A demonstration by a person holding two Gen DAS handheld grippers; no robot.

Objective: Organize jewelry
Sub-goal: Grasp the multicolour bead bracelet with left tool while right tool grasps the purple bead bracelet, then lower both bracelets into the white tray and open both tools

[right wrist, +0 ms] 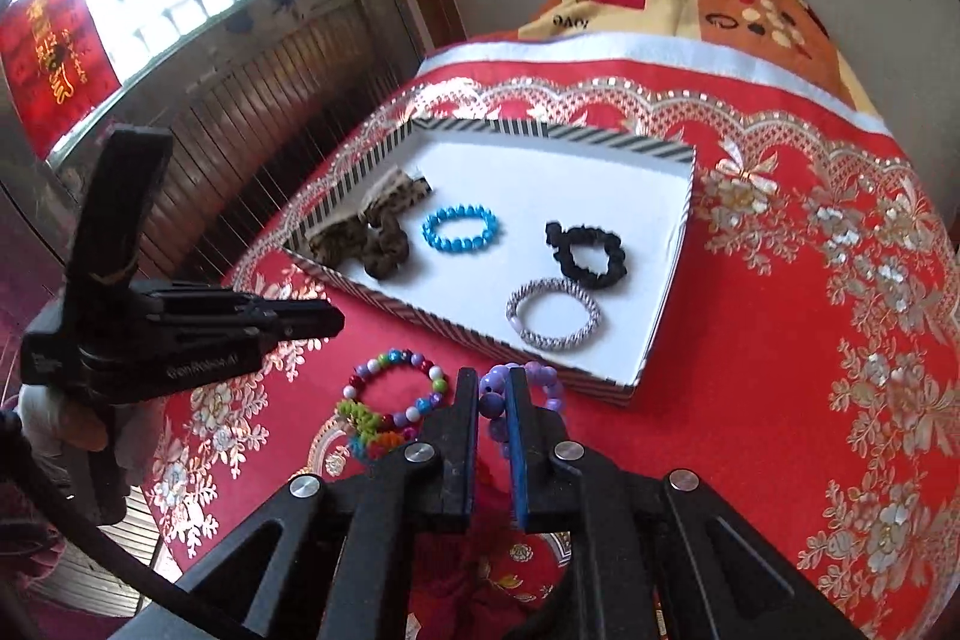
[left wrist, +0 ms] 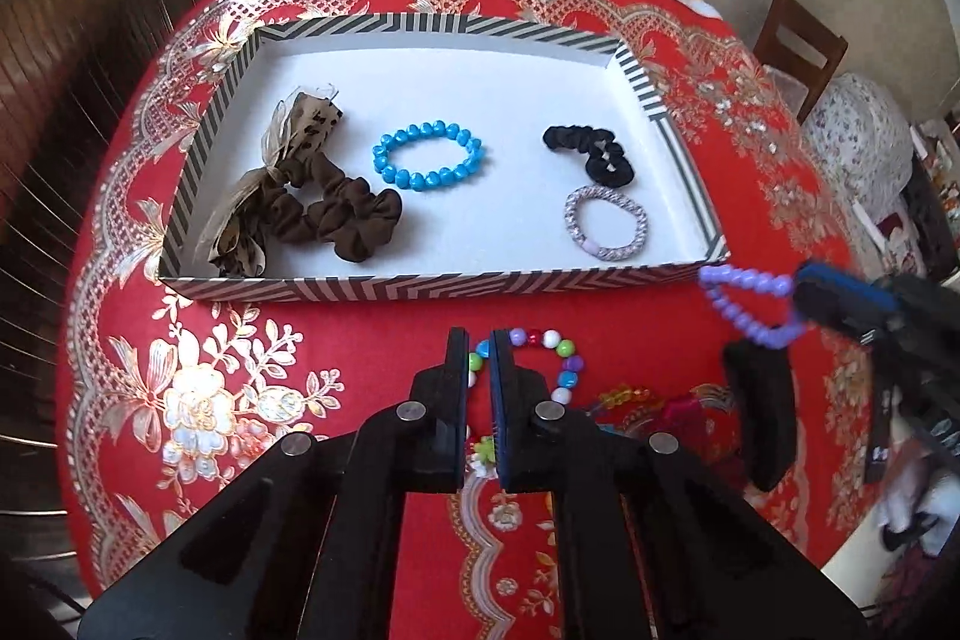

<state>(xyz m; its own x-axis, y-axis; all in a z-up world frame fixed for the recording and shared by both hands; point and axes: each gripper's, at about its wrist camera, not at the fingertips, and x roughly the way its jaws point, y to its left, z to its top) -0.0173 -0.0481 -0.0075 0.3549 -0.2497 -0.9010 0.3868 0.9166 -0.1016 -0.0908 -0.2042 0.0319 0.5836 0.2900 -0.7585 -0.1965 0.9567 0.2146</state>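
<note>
The table (left wrist: 600, 304) carries a red floral cloth (right wrist: 810, 280) and a shallow striped box (left wrist: 420, 283) with a white floor.

Box contents, left wrist view:
- Brown scrunchie (left wrist: 324, 214) with a leopard-print bow, at the left wall of the box.
- Blue bead bracelet (left wrist: 428, 155), centre of the box floor, apart from the scrunchie.
- Black scrunchie (left wrist: 591, 154), right of centre.
- Silver hair tie (left wrist: 606, 222), just below the black scrunchie in the frame.

Right gripper (right wrist: 493, 409): the fingers are clamped on a purple bead bracelet (right wrist: 495, 403). In the left wrist view the right gripper (left wrist: 798, 307) enters from the right edge of the frame, and the purple bead bracelet (left wrist: 747, 301) hangs from its tips just beside the box's lower right corner, above the cloth.

Left gripper (left wrist: 478, 358): the fingers stand close together with a narrow gap between them. They sit over a multicoloured bead bracelet (left wrist: 540, 364) that lies on the cloth below the box's front wall; whether they pinch it cannot be told. In the right wrist view the left gripper (right wrist: 324, 322) points in from the left of the frame, above the multicoloured bead bracelet (right wrist: 393, 388).

A cluster of small coloured hair ties (right wrist: 375, 433) lies touching that bracelet at its lower left.
</note>
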